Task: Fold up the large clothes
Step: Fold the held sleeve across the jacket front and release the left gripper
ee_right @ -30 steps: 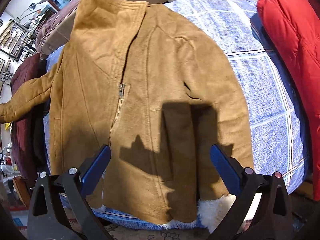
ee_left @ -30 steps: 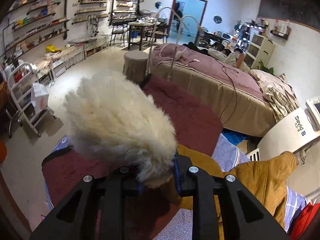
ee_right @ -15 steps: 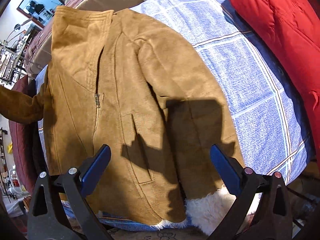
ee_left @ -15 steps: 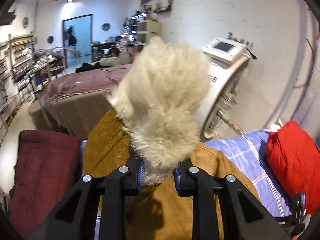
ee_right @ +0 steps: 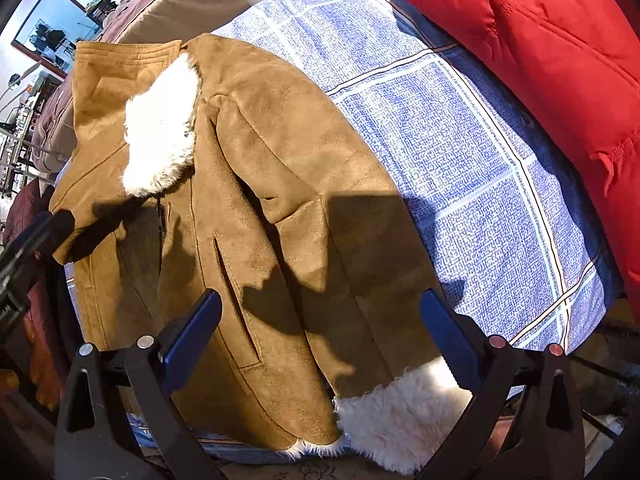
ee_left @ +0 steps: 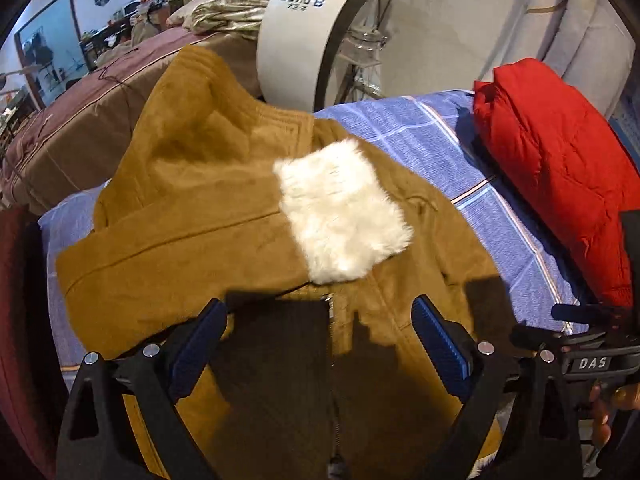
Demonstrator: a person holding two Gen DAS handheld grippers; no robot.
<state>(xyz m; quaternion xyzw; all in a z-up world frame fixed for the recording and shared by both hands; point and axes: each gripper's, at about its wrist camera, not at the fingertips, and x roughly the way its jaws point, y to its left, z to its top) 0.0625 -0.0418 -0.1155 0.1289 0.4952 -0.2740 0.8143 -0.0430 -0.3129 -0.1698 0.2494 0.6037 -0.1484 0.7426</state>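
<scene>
A tan suede jacket [ee_left: 192, 216] lies front up on the blue checked bed cover [ee_left: 440, 144]. One sleeve is folded across its chest, with the white fleece cuff [ee_left: 344, 212] resting below the collar. My left gripper [ee_left: 318, 340] hovers over the zip, a little short of that cuff; its jaws are opening and nothing is between them. In the right wrist view the jacket [ee_right: 288, 184] shows the same cuff [ee_right: 160, 136]. The other sleeve's fleece cuff [ee_right: 400, 408] hangs at the near bed edge. My right gripper [ee_right: 320, 332] is open above the jacket's lower right side, holding nothing.
A folded red padded jacket [ee_left: 560, 184] lies on the right of the bed cover. A white machine [ee_left: 296, 40] stands behind the bed, beside another bed with a brown cover [ee_left: 80, 128]. A dark red garment [ee_left: 16, 320] lies at the left. A hand holds the right gripper [ee_left: 592, 364].
The left gripper carried the fleece cuff across the jacket, let it go on the chest and opened wide. The right gripper stayed open and drifted a little towards the jacket's hem.
</scene>
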